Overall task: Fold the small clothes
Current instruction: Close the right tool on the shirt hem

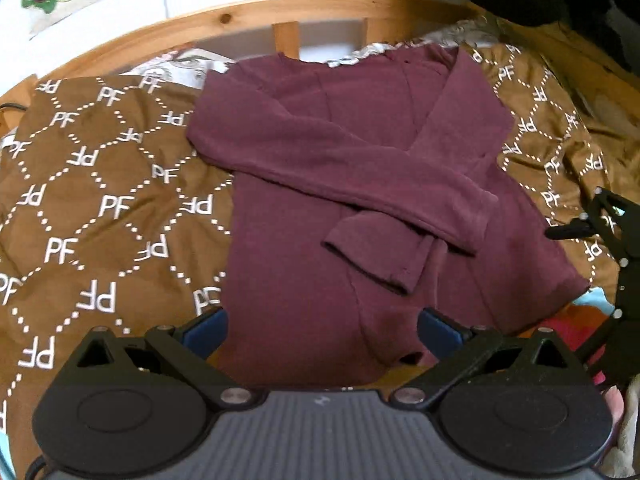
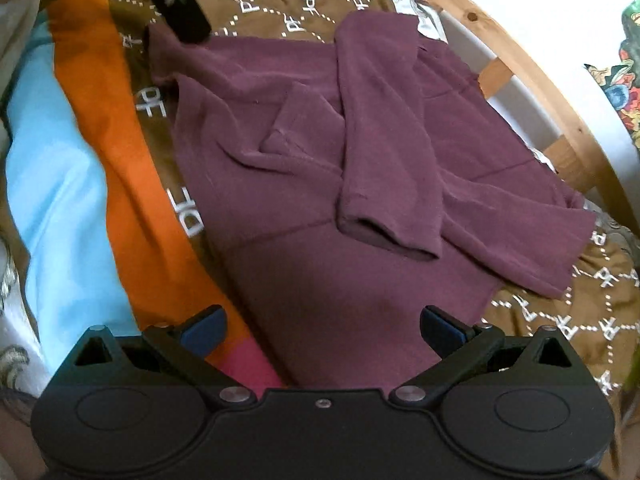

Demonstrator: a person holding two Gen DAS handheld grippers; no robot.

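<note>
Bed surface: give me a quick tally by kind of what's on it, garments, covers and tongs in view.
Maroon long-sleeved top, sleeves crossed over its front: 1
Brown PF-print cover: 1
Orange, blue and pink striped cloth: 1
Tongs, both open and empty: 2, left, right
Total: 5

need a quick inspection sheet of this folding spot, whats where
surface: brown bedspread with a white PF print, creased.
job's things: maroon top lying flat, both sleeves folded across its front, one over the other.
clutter: orange and blue cloth beside the top; grey patterned fabric at the far edge.
grippers: left gripper open over the top's near hem; right gripper open, also holding nothing.
cables: a thin dark line at the far left, too small to identify.
surroundings: wooden bed rail, white wall behind.
</note>
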